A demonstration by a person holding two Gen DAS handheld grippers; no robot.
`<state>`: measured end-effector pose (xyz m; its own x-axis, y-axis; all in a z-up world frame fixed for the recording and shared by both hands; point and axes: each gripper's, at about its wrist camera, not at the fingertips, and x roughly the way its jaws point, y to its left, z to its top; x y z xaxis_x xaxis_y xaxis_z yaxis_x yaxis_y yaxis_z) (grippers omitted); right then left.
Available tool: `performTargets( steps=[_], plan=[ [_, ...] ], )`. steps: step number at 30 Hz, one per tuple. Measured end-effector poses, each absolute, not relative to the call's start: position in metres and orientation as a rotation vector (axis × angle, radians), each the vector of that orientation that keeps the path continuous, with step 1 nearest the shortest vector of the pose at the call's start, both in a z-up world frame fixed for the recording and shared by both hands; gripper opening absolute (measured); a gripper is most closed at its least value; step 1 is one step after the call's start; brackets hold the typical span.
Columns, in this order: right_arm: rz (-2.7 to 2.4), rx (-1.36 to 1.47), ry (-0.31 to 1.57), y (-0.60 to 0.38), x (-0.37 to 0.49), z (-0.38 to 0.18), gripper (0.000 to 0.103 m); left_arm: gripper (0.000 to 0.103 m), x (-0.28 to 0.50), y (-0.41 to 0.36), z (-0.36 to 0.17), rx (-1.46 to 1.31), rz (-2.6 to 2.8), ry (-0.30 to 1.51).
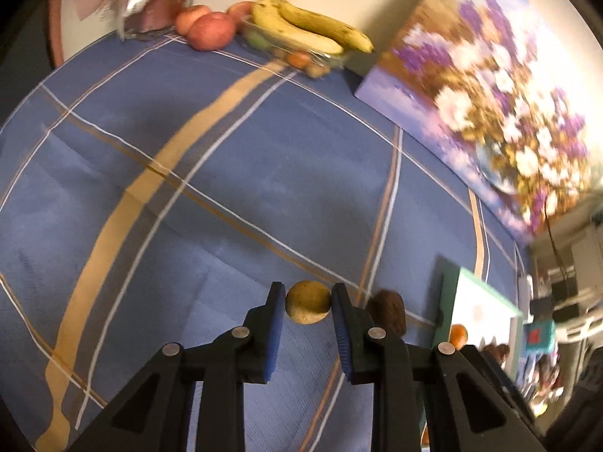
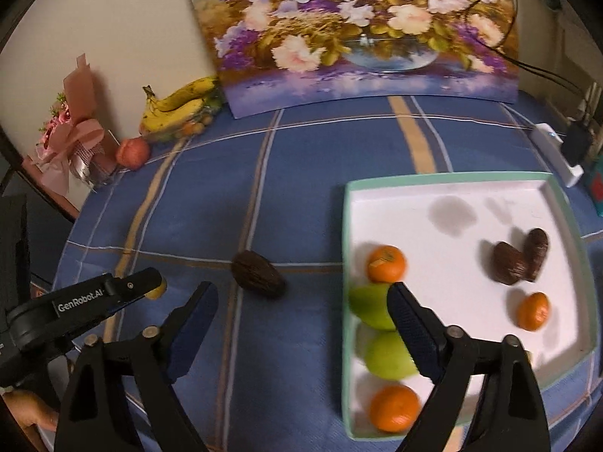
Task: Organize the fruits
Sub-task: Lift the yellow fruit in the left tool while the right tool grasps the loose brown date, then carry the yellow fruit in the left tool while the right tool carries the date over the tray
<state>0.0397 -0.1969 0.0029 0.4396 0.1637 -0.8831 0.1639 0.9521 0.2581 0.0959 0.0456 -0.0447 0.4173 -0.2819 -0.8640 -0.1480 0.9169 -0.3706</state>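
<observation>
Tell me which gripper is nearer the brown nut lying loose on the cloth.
Left. The left gripper, clamped on a small yellow fruit, sits right beside the brown nut. The right gripper is open, with the nut ahead between its fingers.

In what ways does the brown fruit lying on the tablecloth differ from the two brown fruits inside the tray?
The lone brown fruit lies on the blue tablecloth, left of the tray; the brown pair lies on the white floor of the tray.
The lone fruit touches nothing; the pair lean against each other.
The lone fruit lies flat on its side; in the pair, one stands more upright.
All share a dark brown, ridged, oval look.
</observation>
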Motion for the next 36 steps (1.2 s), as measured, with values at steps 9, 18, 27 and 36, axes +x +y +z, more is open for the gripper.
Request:
performTargets(
  steps=[9,18,27,36],
  plan=[
    [0.058,0.307,1.201,-0.163,0.072,-0.03,0.058,0.027,0.11,0.069,-0.05,-0.486,-0.054,1.151],
    [0.046,0.262,1.26,-0.144,0.09,-0.061,0.053,0.027,0.125,0.075,-0.062,-0.5,-0.033,1.183],
    [0.024,0.204,1.26,-0.139,0.094,-0.066,0.043,0.027,0.13,0.076,-0.071,-0.518,-0.027,1.208],
    [0.055,0.184,1.232,-0.135,0.087,-0.05,0.037,0.027,0.124,0.078,-0.06,-0.518,-0.035,1.181]
  ],
)
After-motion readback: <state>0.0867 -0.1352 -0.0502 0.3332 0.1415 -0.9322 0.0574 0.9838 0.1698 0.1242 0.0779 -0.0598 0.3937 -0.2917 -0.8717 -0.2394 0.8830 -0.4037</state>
